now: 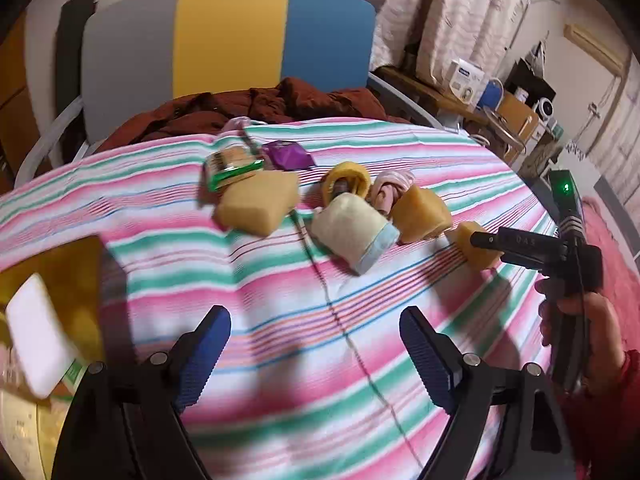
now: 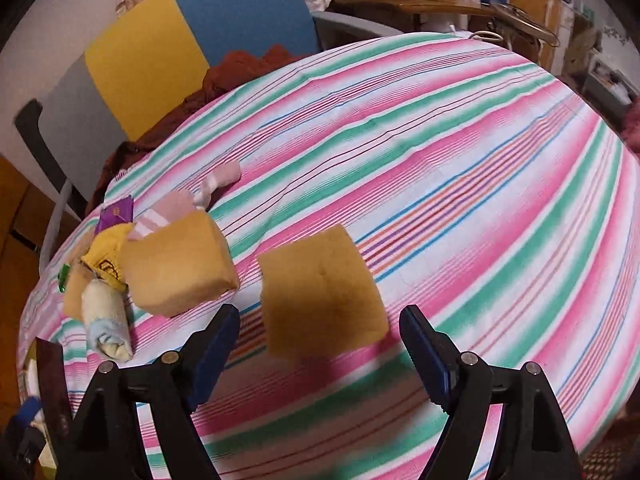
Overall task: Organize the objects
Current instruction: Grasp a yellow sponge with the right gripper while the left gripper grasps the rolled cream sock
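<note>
A row of soft things lies on the striped cloth point(image 1: 280, 320). In it are a green packet point(image 1: 230, 166), a purple packet point(image 1: 286, 155), a large tan sponge point(image 1: 258, 204), a yellow sock roll point(image 1: 347, 182), a pink striped sock point(image 1: 390, 190), a cream and blue towel roll point(image 1: 354, 236) and another tan sponge point(image 1: 422, 216). My left gripper point(image 1: 316, 340) hangs open over bare cloth, short of the row. My right gripper point(image 2: 320, 332) is open around a tan sponge point(image 2: 316, 276), with a gap on each side. The left wrist view shows that sponge point(image 1: 476, 256) under the right gripper point(image 1: 494, 246).
A yellow box point(image 1: 76, 276) holding a white pad point(image 1: 36, 344) stands at the near left. Behind the cloth are a grey, yellow and blue chair back point(image 1: 228, 36) and a brown-red garment point(image 1: 260, 108). A cluttered shelf point(image 1: 500, 100) and pink rug point(image 1: 616, 248) lie right.
</note>
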Action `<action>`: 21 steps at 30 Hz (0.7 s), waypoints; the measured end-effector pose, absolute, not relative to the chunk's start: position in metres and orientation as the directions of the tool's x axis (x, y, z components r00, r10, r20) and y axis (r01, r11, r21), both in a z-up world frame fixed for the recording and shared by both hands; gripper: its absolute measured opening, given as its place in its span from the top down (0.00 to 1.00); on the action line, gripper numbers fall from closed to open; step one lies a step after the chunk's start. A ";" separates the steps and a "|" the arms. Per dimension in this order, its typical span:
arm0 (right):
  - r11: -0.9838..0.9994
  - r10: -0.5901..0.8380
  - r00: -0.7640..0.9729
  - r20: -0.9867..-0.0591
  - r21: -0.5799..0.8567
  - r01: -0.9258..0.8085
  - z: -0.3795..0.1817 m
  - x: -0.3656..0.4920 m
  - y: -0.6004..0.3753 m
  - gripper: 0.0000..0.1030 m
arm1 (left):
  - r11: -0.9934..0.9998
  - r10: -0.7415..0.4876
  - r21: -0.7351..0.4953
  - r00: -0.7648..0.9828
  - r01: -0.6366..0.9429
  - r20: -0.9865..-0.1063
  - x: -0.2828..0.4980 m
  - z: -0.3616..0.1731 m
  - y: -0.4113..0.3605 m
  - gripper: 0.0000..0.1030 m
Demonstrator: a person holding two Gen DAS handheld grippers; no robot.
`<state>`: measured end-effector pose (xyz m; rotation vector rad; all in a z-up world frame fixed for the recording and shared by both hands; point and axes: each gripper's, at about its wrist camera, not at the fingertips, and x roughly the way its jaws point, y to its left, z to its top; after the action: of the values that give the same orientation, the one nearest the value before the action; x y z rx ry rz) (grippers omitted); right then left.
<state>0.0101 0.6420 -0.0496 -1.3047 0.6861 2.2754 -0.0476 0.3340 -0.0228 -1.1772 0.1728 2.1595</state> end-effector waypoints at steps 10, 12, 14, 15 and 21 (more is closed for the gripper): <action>-0.812 0.150 -0.438 -0.887 0.142 -0.566 -0.055 0.004 0.643 0.41 | -0.799 0.468 -0.189 -0.392 -0.571 -0.792 -0.080 -0.047 0.400 0.02; -0.814 0.153 -0.435 -0.887 0.137 -0.564 -0.055 0.003 0.642 0.42 | -0.802 0.464 -0.170 -0.418 -0.572 -0.781 -0.083 -0.047 0.409 0.01; -0.813 0.152 -0.433 -0.888 0.137 -0.566 -0.056 0.004 0.640 0.42 | -0.804 0.455 -0.142 -0.445 -0.577 -0.771 -0.085 -0.048 0.417 0.00; -0.812 0.154 -0.432 -0.889 0.136 -0.568 -0.056 0.005 0.641 0.42 | -0.797 0.458 -0.126 -0.456 -0.591 -0.763 -0.084 -0.048 0.422 0.00; -0.811 0.157 -0.429 -0.890 0.132 -0.570 -0.056 0.004 0.640 0.42 | -0.809 0.402 -0.069 -0.464 -0.584 -0.790 -0.089 -0.056 0.437 0.00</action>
<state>0.0041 0.6403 -0.0558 -1.3428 0.5871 2.2606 -0.0895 0.4371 -0.0565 -1.1443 0.2832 2.2643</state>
